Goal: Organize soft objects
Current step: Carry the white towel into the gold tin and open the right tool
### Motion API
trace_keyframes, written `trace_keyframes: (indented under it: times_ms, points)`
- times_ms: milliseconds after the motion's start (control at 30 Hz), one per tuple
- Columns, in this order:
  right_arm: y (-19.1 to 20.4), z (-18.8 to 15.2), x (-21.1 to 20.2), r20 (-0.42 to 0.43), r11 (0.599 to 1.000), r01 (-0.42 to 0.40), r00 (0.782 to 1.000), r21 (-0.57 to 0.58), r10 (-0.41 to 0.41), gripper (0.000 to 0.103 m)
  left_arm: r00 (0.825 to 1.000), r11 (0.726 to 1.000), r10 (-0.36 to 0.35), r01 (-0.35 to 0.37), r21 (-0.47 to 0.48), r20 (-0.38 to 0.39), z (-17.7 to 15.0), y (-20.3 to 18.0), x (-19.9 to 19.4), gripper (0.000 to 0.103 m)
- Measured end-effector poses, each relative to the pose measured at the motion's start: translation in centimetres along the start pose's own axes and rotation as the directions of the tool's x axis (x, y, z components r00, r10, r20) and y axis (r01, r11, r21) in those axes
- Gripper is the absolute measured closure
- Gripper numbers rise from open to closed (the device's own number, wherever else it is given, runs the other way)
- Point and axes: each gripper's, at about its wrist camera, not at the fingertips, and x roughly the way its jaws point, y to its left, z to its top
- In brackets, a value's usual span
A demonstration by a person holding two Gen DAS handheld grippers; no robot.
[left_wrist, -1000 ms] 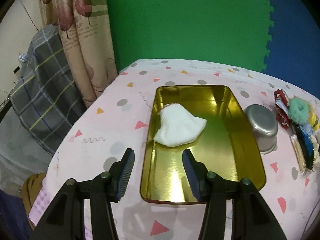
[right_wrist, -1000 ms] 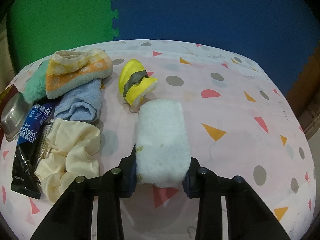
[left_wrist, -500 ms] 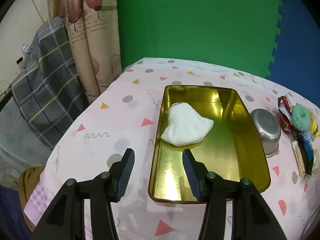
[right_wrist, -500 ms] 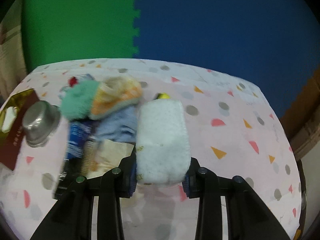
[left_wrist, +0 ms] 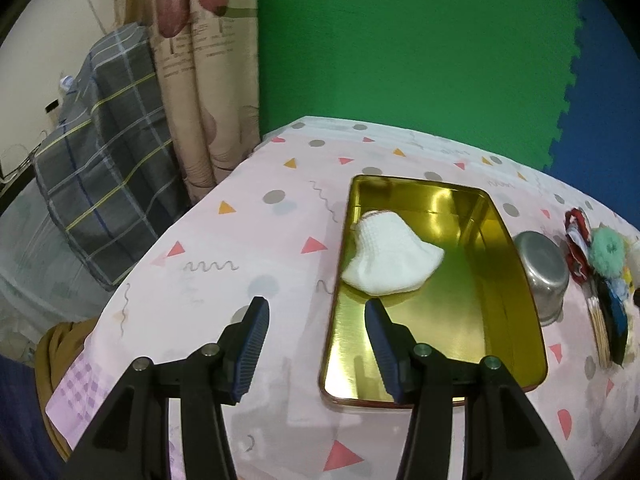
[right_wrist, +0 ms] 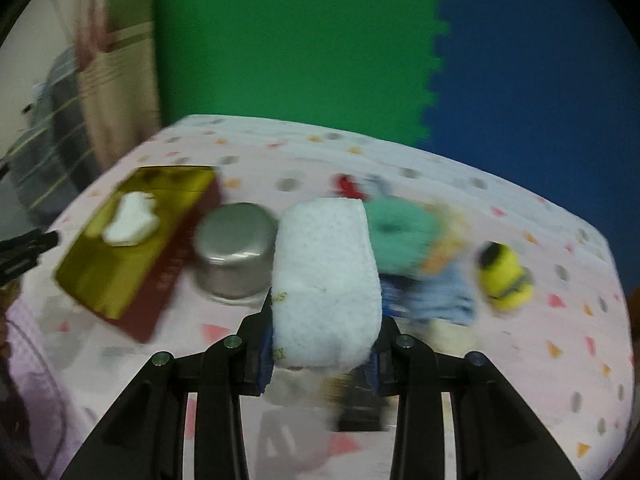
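1. Left wrist view: the left gripper (left_wrist: 316, 312) hangs over the near left corner of the gold tray (left_wrist: 520, 320), its jaws wide apart with nothing between them. One soft thing, a white knitted piece (left_wrist: 390, 260), already lies inside the tray toward its far left side. To the right of the tray stand an upturned steel bowl (left_wrist: 544, 268) and, past it, a heap of things not yet sorted, among them a green fluffy scrunchie (left_wrist: 608, 250). I judge the task as only just begun: one item placed, most of them waiting.

2. Right wrist view: the right gripper (right_wrist: 322, 340) is clamped on a white fluffy roll (right_wrist: 326, 276), held clear of the pink patterned tablecloth (right_wrist: 520, 360). The picture is blurred. Left of the roll sit the bowl and then the tray; to the right remain the scrunchie, a blue cloth (right_wrist: 440, 300) and a yellow plush toy (right_wrist: 504, 276). The roll looks to be the second item bound for the tray.
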Motion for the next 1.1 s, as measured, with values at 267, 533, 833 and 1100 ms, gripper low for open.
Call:
trace_keyframes:
  times_ms: [267, 533, 833, 1100]
  points:
    - [8.7, 1.9, 2.5, -0.022, 0.983, -0.154, 0.988, -0.099, 0.153, 0.07, 1.0, 0.997, 0.029, -0.029, -0.069, 0.001, 0.2, 2.1, -0.1, 0.052]
    - [14.2, 2.7, 6.2, -0.088, 0.962, -0.217, 0.975, -0.167, 0.204, 0.07, 0.999, 0.991, 0.042, -0.045, -0.126, -0.031, 0.2, 3.8, 0.8, 0.052]
    - [16.1, 3.2, 8.9, -0.129, 0.961, -0.208, 0.974, -0.181, 0.186, 0.07, 0.998, 0.989, 0.039, -0.046, -0.141, -0.05, 0.0, 4.2, 1.2, 0.052]
    - [17.2, 2.7, 11.1, -0.165, 0.961, -0.192, 0.973, -0.196, 0.161, 0.069, 0.997, 0.988, 0.037, -0.046, -0.148, -0.06, 0.0, 4.3, 1.5, 0.052]
